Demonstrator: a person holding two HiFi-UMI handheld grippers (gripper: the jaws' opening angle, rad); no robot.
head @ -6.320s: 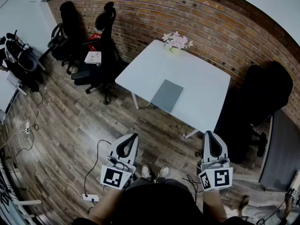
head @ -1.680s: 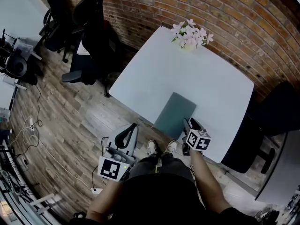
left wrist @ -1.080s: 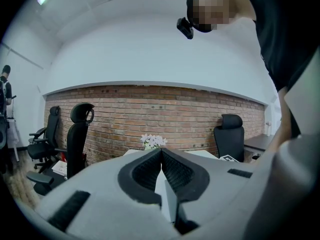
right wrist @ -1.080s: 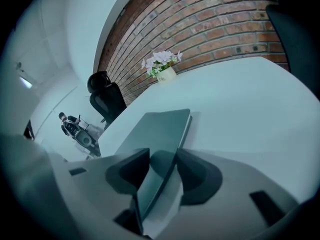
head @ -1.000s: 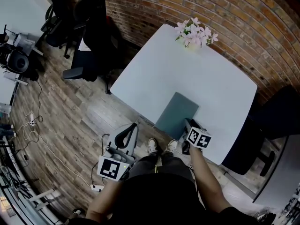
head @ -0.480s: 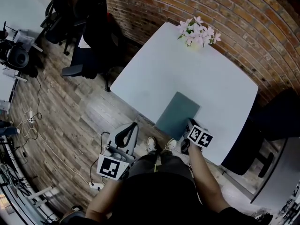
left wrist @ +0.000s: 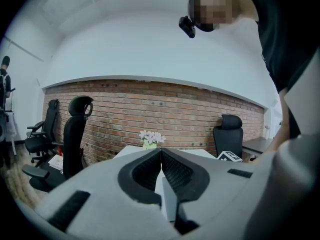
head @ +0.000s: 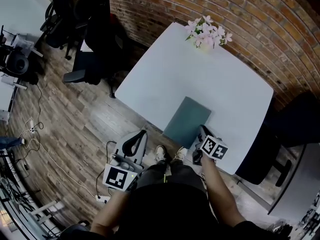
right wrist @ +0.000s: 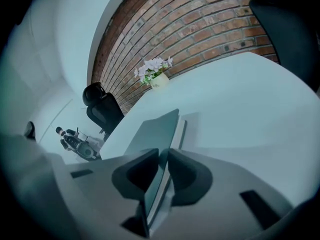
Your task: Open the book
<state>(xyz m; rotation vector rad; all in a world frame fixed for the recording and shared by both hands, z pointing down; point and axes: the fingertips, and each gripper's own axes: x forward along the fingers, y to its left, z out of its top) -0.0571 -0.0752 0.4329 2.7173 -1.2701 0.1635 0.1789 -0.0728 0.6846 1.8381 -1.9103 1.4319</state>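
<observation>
White table (head: 200,64) by brick wall (head: 250,14) — right gripper (head: 202,132) jaws just closing, clamped on book (head: 186,116) cover; left gripper (head: 136,145) clenched, empty.

No text is legible; cubes on the left gripper (head: 142,134) and right gripper (head: 202,130) bear only square markers.

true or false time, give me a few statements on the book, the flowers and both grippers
1. The book lies at the near edge of the white table. True.
2. The right gripper is empty. False: its jaws, which have just been closing, pinch the book's near edge.
3. The left gripper rests on the table. False: it is held off the table, over the wooden floor, jaws together with nothing between them.
4. The flowers stand at the table's far side, by the brick wall. True.
</observation>
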